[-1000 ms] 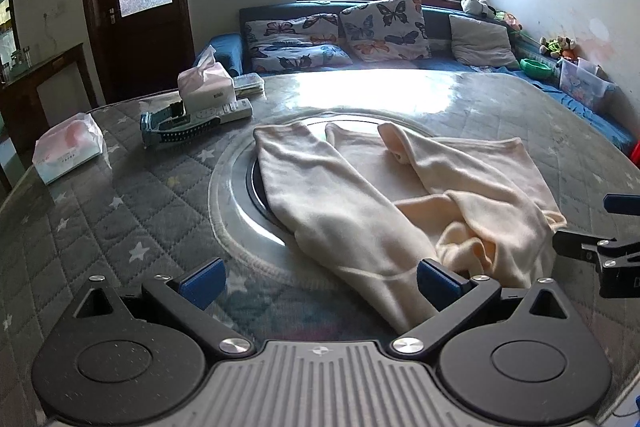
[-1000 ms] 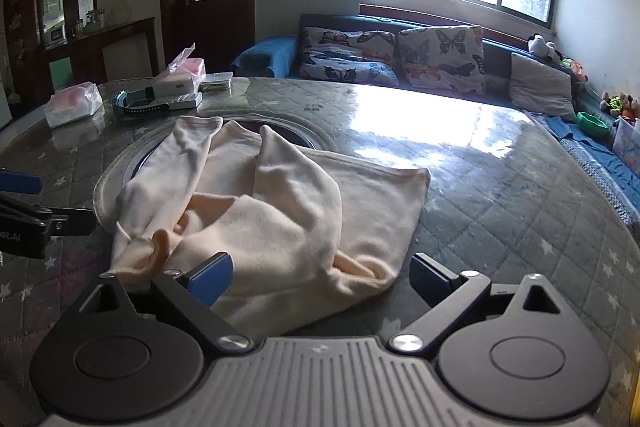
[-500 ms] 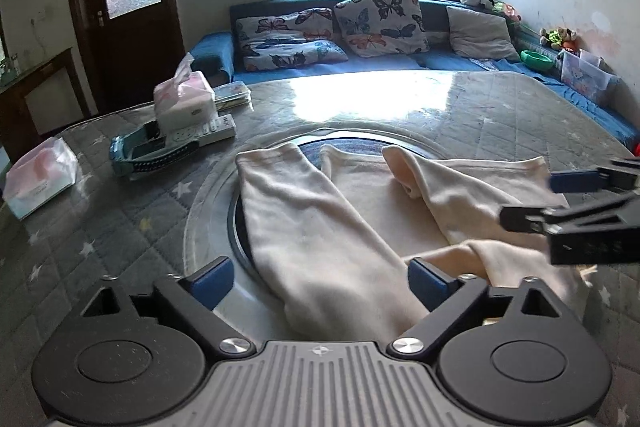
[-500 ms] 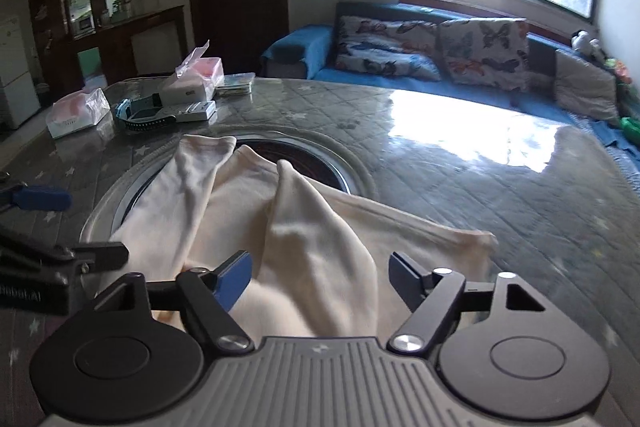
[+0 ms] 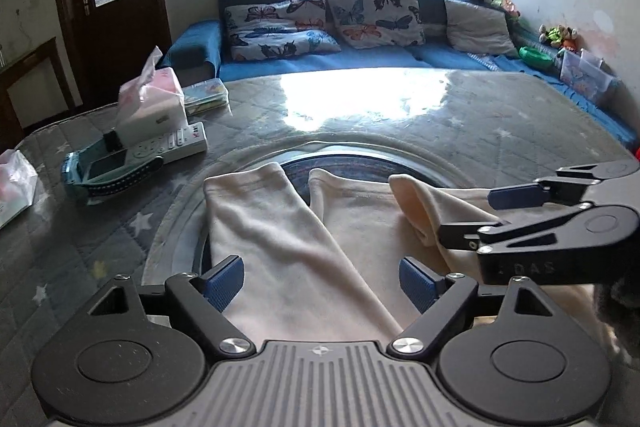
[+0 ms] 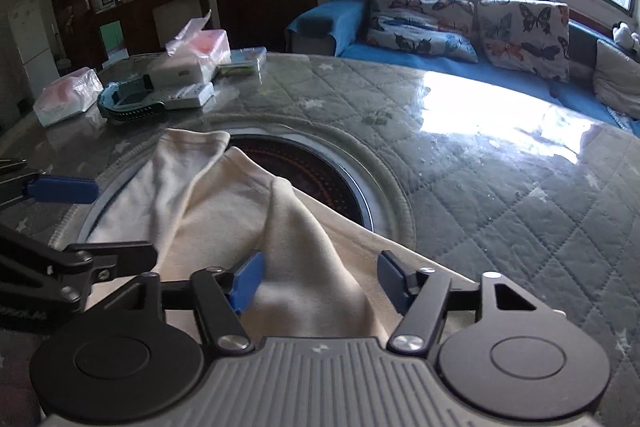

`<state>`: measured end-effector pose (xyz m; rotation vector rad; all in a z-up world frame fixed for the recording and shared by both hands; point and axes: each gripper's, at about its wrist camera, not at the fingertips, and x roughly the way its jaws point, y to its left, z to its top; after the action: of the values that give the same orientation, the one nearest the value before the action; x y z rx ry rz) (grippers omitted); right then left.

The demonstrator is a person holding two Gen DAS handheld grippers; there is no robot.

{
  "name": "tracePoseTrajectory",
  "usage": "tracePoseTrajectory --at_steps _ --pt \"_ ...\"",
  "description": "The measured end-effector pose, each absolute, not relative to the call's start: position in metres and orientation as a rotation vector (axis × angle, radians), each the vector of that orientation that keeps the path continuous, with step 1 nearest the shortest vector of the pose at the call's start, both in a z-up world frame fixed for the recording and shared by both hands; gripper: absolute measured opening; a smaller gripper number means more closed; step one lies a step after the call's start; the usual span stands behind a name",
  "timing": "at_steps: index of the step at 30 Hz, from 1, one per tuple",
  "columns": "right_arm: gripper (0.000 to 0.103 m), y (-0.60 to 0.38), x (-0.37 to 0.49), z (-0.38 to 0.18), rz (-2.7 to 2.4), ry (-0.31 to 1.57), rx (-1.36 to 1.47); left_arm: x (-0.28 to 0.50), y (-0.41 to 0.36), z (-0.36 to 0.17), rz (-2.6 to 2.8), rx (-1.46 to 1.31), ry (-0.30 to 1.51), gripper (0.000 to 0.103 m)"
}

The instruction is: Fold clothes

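Observation:
A cream garment [image 5: 288, 251] lies rumpled on the round table, partly over the glass turntable [image 5: 360, 157]. Two long tube-like parts point away from me. My left gripper [image 5: 320, 283] hangs open over the near end of the left tube, its blue pads on either side of the cloth and apart from it. My right gripper [image 6: 320, 281] straddles a raised fold of the garment [image 6: 296, 227]; its jaws are closing, with the fold between the pads and not pinched. Each gripper shows in the other's view: the right gripper [image 5: 480, 217] at the right, the left gripper [image 6: 92, 223] at the left.
On the table's far left stand a tissue box [image 5: 154, 103], a white remote [image 5: 172, 147], a teal device [image 5: 108, 171] and a tissue pack [image 5: 14, 187]. Behind the quilted table cover [image 5: 500, 131] runs a blue sofa [image 5: 360, 57] with butterfly cushions.
Both grippers have moved forward over the garment and drawn closer to each other. The right gripper's jaws have narrowed around the raised fold.

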<state>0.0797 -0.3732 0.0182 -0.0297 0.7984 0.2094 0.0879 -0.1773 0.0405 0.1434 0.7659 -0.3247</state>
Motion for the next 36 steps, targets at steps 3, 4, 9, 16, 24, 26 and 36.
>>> tracePoseTrajectory --at_steps 3,4,9,16,24,26,36 --pt "0.046 -0.377 0.082 0.016 0.23 0.804 -0.011 0.098 -0.181 0.033 -0.319 0.152 0.775 0.086" --pt "0.04 -0.377 0.081 0.016 0.235 0.803 -0.01 0.101 -0.183 0.031 -0.317 0.155 0.779 0.086" --pt "0.016 -0.382 0.08 0.016 0.239 0.802 0.003 0.109 -0.183 0.018 -0.322 0.157 0.805 0.067" --pt "0.005 -0.39 0.069 0.025 0.206 0.765 0.012 0.109 -0.176 0.017 -0.329 0.145 0.794 0.021" --pt "0.004 -0.42 0.031 0.051 0.091 0.672 0.049 0.095 -0.154 0.031 -0.293 0.101 0.751 0.007" --pt "0.004 -0.433 0.015 0.057 0.053 0.65 0.069 0.089 -0.144 0.037 -0.276 0.083 0.74 0.007" --pt "0.004 -0.491 -0.08 0.073 -0.136 0.54 0.176 0.031 -0.067 0.071 -0.188 -0.005 0.657 0.006"
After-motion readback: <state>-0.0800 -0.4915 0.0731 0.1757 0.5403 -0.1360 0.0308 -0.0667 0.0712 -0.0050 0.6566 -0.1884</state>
